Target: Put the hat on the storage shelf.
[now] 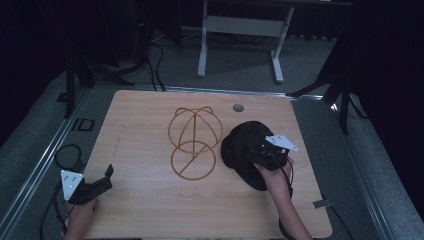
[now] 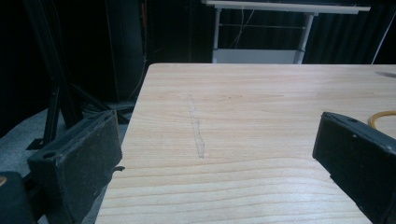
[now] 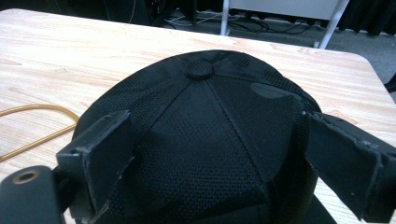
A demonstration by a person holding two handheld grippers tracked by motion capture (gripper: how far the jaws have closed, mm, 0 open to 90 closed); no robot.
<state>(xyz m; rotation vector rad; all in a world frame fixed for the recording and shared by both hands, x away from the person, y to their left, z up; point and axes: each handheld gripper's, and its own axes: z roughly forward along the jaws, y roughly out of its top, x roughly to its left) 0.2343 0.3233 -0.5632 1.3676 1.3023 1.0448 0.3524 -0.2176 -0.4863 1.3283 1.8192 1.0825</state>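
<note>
My right gripper (image 3: 215, 154) stands wide, jaws straddling the black cap (image 1: 247, 150) near the table's (image 1: 150, 210) right edge; my left gripper (image 1: 102, 180), wide and empty, rests at the near-left corner.

This looks like a lab or recording studio: black curtains (image 1: 385, 60) close off a grey carpeted floor (image 1: 240, 55), a light wooden surface (image 1: 145, 200) sits between dark stand legs (image 1: 75, 80), and a white height-adjustable desk frame (image 1: 240, 30) stands behind with loose cables (image 1: 155, 65).
</note>
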